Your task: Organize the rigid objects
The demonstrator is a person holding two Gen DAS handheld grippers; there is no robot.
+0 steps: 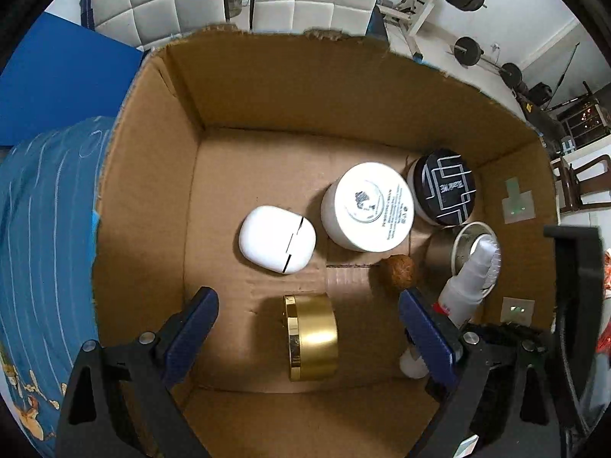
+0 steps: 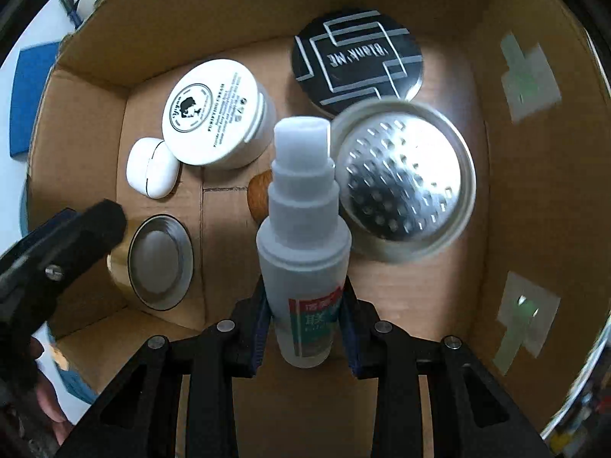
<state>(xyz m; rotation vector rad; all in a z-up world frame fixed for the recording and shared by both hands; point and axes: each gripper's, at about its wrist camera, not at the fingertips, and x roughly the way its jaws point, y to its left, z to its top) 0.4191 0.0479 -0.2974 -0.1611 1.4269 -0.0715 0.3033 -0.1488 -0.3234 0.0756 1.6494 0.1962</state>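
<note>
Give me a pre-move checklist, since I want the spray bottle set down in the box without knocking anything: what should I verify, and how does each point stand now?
1. Grip: right claw is shut on the spray bottle at its label. Ok.
2. Bottle is over the cardboard box, cap pointing down into it. Ok.
3. Landing spot: the perforated metal strainer and the brown nut lie right by the cap. Not ok.
4. Bare floor under the cap: hidden by the bottle. Cannot tell.
5. Left claw is open and empty above the gold tin, close to the bottle. Not ok.
</note>
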